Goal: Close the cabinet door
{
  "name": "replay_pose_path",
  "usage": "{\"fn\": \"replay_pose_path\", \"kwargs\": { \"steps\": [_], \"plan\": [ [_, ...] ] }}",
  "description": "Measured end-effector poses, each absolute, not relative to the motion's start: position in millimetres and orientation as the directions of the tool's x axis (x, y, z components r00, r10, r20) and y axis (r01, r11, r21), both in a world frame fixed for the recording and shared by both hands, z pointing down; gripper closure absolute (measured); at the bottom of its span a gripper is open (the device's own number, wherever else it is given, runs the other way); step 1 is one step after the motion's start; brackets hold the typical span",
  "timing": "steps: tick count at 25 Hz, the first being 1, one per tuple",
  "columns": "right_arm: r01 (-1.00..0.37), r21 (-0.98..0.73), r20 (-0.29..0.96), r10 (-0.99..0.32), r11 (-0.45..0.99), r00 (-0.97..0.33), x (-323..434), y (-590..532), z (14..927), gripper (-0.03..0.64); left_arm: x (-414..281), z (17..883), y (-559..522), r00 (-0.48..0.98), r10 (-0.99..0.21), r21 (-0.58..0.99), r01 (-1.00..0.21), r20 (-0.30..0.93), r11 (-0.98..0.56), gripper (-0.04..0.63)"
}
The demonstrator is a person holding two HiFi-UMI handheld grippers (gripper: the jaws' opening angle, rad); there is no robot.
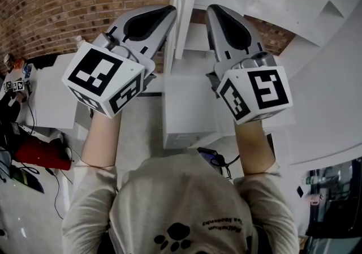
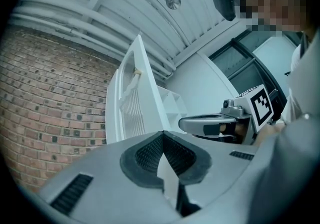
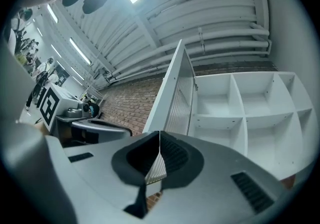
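The left gripper [image 2: 162, 134] and the right gripper [image 3: 159, 134] both had their jaws pressed together on nothing. The cabinet door [image 1: 182, 15] stood open and edge-on, just ahead of the 2 grippers and between them. The cabinet [image 3: 245, 113] and its bare shelves lay to the right of the right gripper. This looked like the approach, with the door not yet touched. Next, the left gripper probably needed to meet the door's outer face and push it toward the shelves.

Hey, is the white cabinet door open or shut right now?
Open. The cabinet door stands out edge-on towards the grippers, and the shelf compartments beside it are fully exposed.
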State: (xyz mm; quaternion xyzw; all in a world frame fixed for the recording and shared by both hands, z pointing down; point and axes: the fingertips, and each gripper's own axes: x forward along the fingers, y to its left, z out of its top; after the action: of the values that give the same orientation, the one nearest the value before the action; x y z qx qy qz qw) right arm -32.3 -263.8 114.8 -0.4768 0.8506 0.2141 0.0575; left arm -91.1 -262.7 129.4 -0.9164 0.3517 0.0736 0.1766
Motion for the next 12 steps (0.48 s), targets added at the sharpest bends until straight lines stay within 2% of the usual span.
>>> {"fn": "replay_pose_path", "kwargs": {
  "steps": [5,6,8,12],
  "plan": [
    [-0.836,0.254,-0.295,-0.784,0.487,-0.546,-33,-266,106,0.601,-92,125,-267,0.733,-0.632,-0.284,-0.680,-0.250,-0.676,0.588],
    [-0.833,0.246,-0.290,-0.782,0.496,-0.551,-34,-266,105,0.584,-92,124,-266,0.732,-0.634,-0.287,-0.682,-0.250,-0.673,0.588],
    [-0.828,0.242,-0.283,-0.780,0.506,-0.559,-38,-265,102,0.509,-94,121,-264,0.728,-0.636,-0.291,-0.685,-0.256,-0.668,0.588],
    [-0.823,0.269,-0.286,-0.775,0.500,-0.564,-46,-259,94,0.488,-95,115,-264,0.722,-0.641,-0.304,-0.691,-0.259,-0.656,0.588]
  ]
}}
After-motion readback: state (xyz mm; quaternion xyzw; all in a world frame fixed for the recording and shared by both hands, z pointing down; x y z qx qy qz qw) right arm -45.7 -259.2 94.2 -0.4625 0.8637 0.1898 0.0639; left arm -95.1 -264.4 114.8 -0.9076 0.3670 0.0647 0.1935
